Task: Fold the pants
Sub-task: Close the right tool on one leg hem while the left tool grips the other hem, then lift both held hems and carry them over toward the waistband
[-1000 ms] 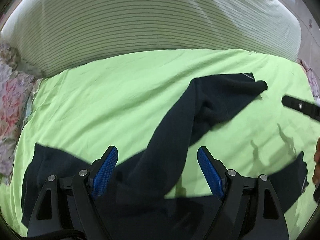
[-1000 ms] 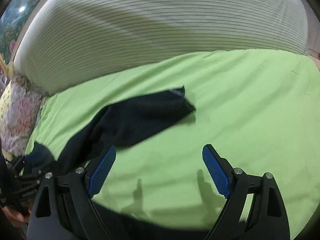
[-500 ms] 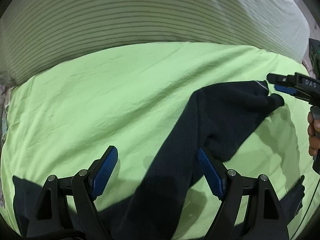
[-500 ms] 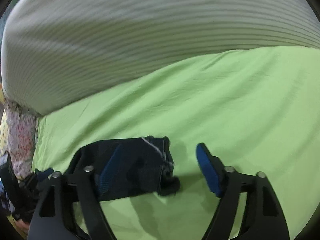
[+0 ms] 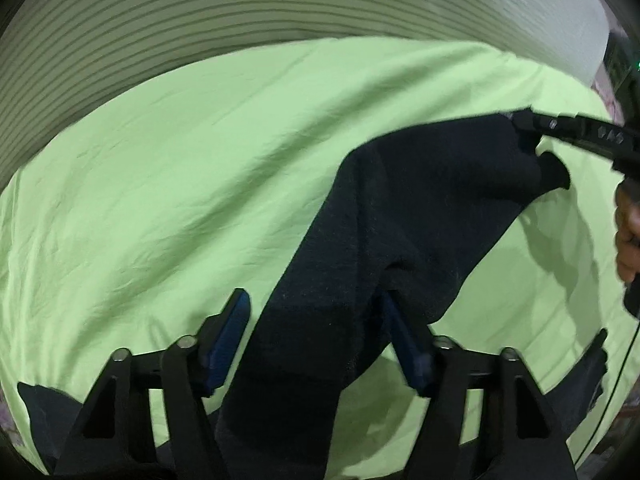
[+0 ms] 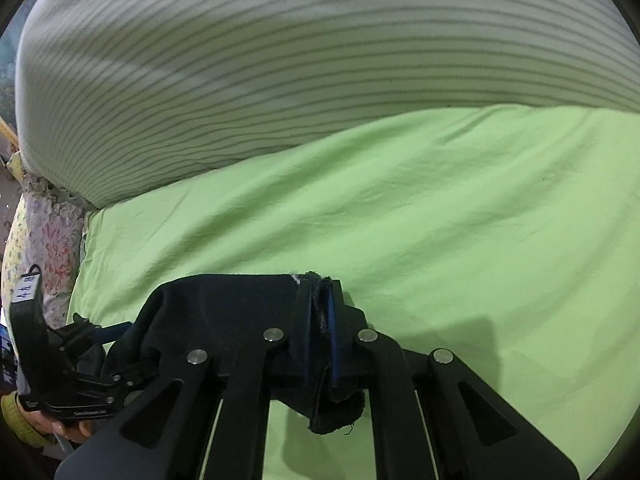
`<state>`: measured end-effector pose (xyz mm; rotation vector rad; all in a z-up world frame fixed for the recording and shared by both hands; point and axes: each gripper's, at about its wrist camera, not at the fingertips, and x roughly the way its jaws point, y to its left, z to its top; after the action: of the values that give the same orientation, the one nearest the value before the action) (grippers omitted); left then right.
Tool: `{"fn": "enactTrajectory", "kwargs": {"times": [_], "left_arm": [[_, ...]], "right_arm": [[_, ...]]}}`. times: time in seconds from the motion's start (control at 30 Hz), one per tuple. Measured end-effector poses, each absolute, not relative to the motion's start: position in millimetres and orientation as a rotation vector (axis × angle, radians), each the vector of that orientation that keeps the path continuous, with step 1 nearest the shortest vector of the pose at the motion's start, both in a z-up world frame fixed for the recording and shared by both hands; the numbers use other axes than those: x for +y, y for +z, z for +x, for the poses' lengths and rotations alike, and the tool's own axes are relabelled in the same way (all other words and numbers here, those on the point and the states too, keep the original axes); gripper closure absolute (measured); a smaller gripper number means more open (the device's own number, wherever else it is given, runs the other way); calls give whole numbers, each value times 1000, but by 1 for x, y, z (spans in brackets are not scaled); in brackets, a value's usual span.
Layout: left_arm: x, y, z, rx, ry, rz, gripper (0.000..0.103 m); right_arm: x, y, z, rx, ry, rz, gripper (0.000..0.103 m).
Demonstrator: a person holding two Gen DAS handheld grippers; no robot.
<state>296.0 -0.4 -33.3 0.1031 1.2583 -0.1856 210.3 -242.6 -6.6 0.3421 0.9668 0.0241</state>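
Note:
Dark navy pants lie on a bright green sheet. One leg runs from between my left gripper's fingers up to the right. My left gripper is open, its blue pads on either side of the leg. My right gripper is shut on the hem end of that leg and holds it just above the sheet. It shows in the left wrist view at the right, clamped on the hem. Another part of the pants lies at the lower right.
A white-and-grey striped cover rises behind the green sheet. A floral cloth lies at the left edge. The left gripper and the hand holding it show in the right wrist view at the lower left.
My right gripper moved in over the leg's hem and shut on it. My left gripper moved forward along the leg and stayed open.

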Motion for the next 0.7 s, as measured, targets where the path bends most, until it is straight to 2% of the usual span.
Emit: {"fn": "enactTrajectory", "kwargs": {"times": [0.07, 0.23, 0.3, 0.37, 0.7], "left_arm": [[0, -36, 299, 1279, -193, 88, 56], [17, -28, 301, 1278, -250, 43, 63], [22, -24, 300, 1278, -279, 38, 77], [27, -19, 294, 1279, -300, 41, 85], [13, 26, 234, 1230, -540, 88, 89]], "right_arm": [[-245, -5, 208, 950, 23, 339, 95], [-255, 1, 201, 931, 20, 340, 95], [-259, 5, 199, 916, 18, 342, 96], [-256, 12, 199, 901, 23, 339, 96], [-264, 56, 135, 834, 153, 241, 96]]}}
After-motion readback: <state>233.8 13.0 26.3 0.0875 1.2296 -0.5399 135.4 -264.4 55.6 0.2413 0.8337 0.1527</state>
